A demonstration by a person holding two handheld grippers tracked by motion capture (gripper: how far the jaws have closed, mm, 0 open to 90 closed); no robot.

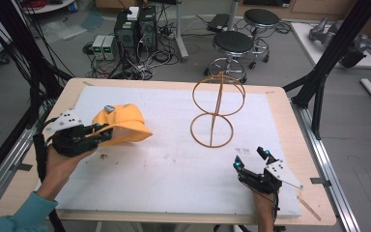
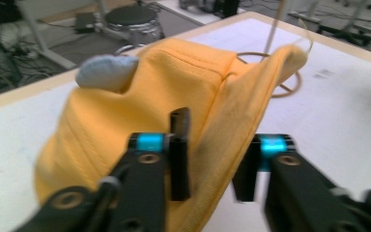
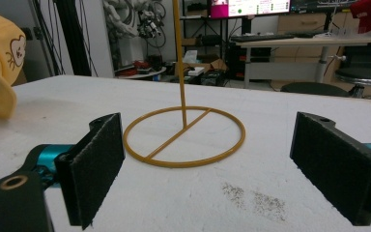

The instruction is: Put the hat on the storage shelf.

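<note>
1. The left claw, held in the person's left hand, sits at the left side of the white-covered worktop, pointing toward the middle
2. A yellow cap lies on the worktop just in front of that claw, with a grey button on its crown and a cartoon print on the side seen in the right gripper view
3. In the left gripper view the cap's fabric edge runs up between the two black jaws; the jaws stand a little apart with the cloth in the gap, and neither pad clearly presses on it
4. Right of the cap, near the worktop's middle, stands a wire hat stand: a flat ring as base, an upright rod, and crossed hoops on top
5. The cap and the stand are apart, not touching
6. The right claw, in the person's right hand, rests low near the front right corner of the worktop, aimed at the stand's base ring
7. Its jaws are spread wide with nothing between them; a patch of dark specks marks the worktop just before them
</note>
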